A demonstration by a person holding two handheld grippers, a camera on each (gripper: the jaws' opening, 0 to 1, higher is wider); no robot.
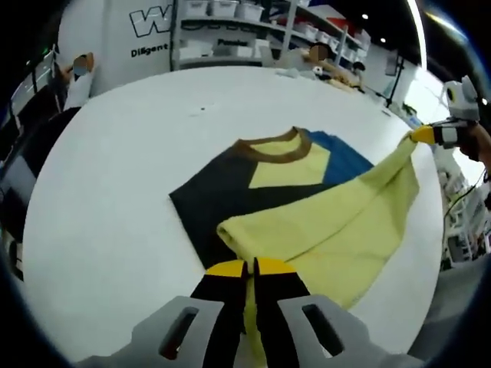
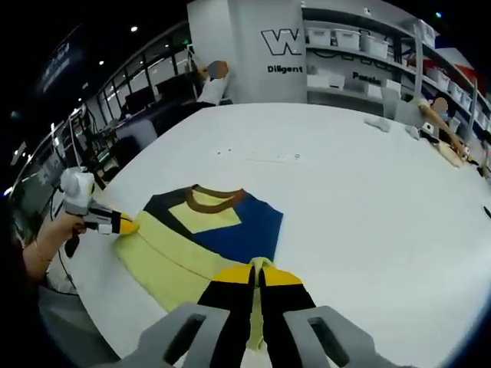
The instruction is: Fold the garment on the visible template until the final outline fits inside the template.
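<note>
Both tools are clamped on the yellow hem of the garment (image 1: 307, 207): left tool (image 1: 251, 268), right tool (image 2: 255, 274). The garment lies mid-counter (image 1: 115, 215), its hem lifted toward the collar.

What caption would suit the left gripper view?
Two handheld tools, left tool and right tool, lift the yellow hem of a T-shirt over a white table.

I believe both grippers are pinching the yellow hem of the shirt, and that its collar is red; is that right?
Not quite: the collar is brown, not red, as the left gripper view shows. The rest holds: the left gripper and the right gripper are both closed on the yellow hem of the shirt, which lies on the white table.
</note>
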